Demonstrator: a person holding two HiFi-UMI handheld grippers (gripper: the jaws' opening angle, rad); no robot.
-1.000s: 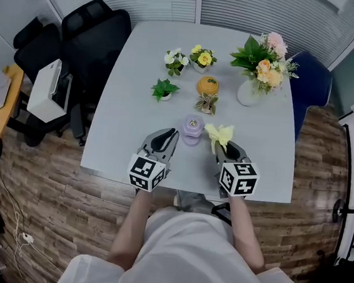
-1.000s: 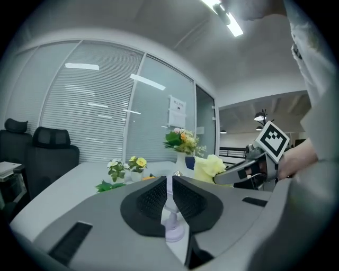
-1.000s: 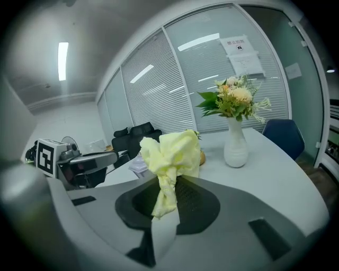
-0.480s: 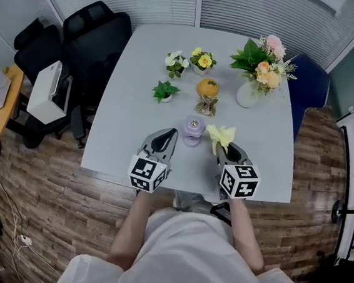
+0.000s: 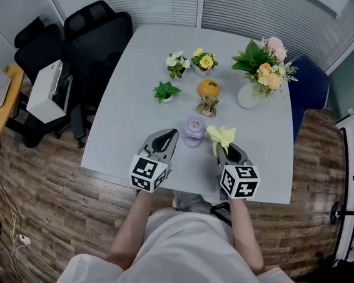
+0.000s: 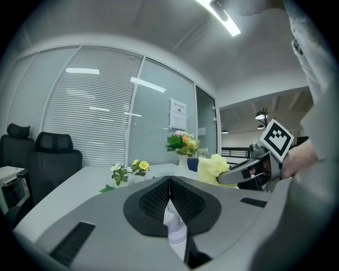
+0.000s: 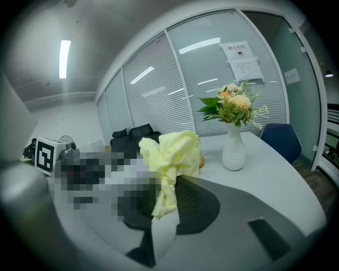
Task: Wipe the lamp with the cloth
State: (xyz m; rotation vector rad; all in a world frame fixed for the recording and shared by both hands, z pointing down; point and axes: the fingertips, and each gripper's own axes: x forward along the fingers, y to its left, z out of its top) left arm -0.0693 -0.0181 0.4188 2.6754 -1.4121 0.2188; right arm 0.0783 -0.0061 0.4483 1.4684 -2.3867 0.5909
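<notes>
We hold the left gripper (image 5: 171, 134) low over the near part of the table (image 5: 127, 110), and its jaws are clenched tight on each other with nothing pinched between them. Its own view shows the two dark pads meeting at their tips. The lamp (image 5: 193, 131), small and pale purple, stands upright on the table just past those tips and a little to their right, so it lies between our two grippers and nearer to the left one. In the left gripper view we see its stem through the gap below the closed tips. The right gripper (image 7: 163, 186) is grasping the cloth (image 7: 170, 153), a crumpled yellow bunch that sticks up and forward out of its jaws. The cloth hangs just to the right of the lamp, and we cannot tell whether it touches it. Beyond both grippers, further up the table, an orange round thing (image 5: 208, 86) sits straight behind the lamp with a small dry sprig (image 5: 206, 104) in front of it. A little green plant (image 5: 165, 90) stands ahead of the left gripper, and two small flower pots (image 5: 190, 60) stand further off again. Ahead of the right gripper, a white vase (image 5: 248, 94) holds a bunch of flowers (image 5: 265, 56). Black chairs (image 5: 91, 34) stand well to the left of the left gripper, off the table, and a blue chair (image 5: 313, 83) is far out beyond the right one.
</notes>
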